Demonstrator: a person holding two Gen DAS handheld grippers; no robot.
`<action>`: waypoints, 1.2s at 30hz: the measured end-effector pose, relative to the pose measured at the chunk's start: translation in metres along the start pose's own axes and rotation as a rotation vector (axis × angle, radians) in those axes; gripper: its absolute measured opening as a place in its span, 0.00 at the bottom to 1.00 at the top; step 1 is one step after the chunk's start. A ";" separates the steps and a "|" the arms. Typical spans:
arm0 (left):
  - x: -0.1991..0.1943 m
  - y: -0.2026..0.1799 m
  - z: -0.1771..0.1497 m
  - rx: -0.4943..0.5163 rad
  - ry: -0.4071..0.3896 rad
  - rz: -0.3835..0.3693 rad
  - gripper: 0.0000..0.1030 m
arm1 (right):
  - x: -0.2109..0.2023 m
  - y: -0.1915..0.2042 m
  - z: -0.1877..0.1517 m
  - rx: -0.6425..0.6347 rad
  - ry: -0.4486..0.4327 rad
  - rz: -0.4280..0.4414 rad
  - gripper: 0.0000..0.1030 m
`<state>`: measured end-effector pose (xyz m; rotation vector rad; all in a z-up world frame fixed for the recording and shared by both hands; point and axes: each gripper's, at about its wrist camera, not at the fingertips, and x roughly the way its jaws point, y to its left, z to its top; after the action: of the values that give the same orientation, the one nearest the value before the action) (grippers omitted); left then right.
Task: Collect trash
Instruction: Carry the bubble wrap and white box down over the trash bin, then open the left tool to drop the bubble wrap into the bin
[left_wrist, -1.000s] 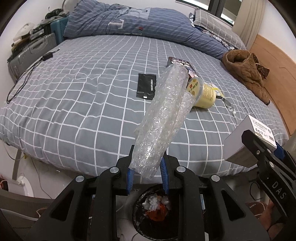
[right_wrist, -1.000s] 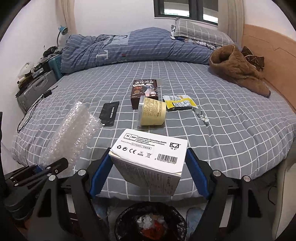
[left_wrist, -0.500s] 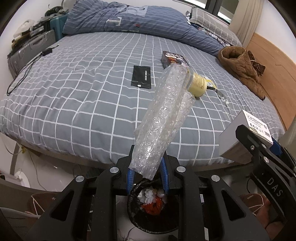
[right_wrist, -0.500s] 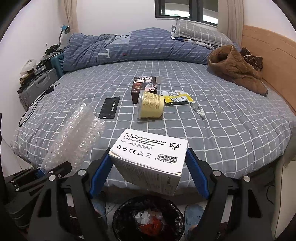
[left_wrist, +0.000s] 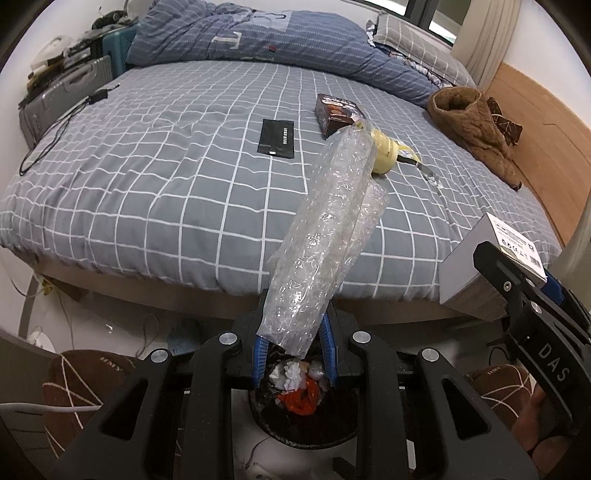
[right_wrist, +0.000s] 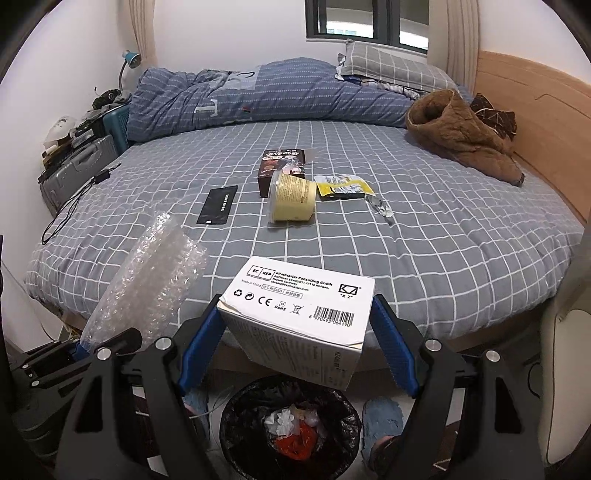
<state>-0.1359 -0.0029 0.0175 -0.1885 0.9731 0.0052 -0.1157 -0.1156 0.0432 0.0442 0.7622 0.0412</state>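
Observation:
My left gripper (left_wrist: 295, 350) is shut on a long roll of clear bubble wrap (left_wrist: 328, 229) that sticks up and away over the bed. My right gripper (right_wrist: 295, 343) is shut on a white cardboard box (right_wrist: 299, 314) with a barcode; the same box (left_wrist: 487, 266) shows at the right of the left wrist view. Below both grippers stands a black-lined trash bin (right_wrist: 236, 417) holding white and red waste; the bin (left_wrist: 306, 435) sits under the bubble wrap's lower end. The bubble wrap (right_wrist: 147, 284) appears left of the box.
On the grey checked bed (right_wrist: 443, 240) lie a yellow tub (right_wrist: 291, 201), a brown snack box (right_wrist: 282, 166), a yellow wrapper (right_wrist: 343, 186), a black packet (right_wrist: 218, 205) and a brown coat (right_wrist: 461, 136). Suitcases (right_wrist: 77, 166) stand at the left. Brown slippers (left_wrist: 85, 384) rest on the floor.
Both grippers have drawn back from the bed with their loads. The trash bin has come further into view beneath them, and the bed's edge has receded.

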 end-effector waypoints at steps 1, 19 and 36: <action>-0.002 0.000 -0.002 0.000 -0.001 -0.002 0.23 | -0.003 0.000 -0.002 -0.001 -0.001 0.001 0.73; -0.020 -0.012 -0.046 0.026 0.014 -0.029 0.23 | -0.036 0.004 -0.041 -0.017 0.009 0.005 0.73; 0.005 -0.031 -0.076 0.080 0.067 -0.042 0.23 | -0.008 -0.014 -0.080 -0.004 0.087 -0.018 0.73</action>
<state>-0.1926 -0.0462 -0.0230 -0.1365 1.0339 -0.0786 -0.1764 -0.1278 -0.0098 0.0316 0.8498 0.0278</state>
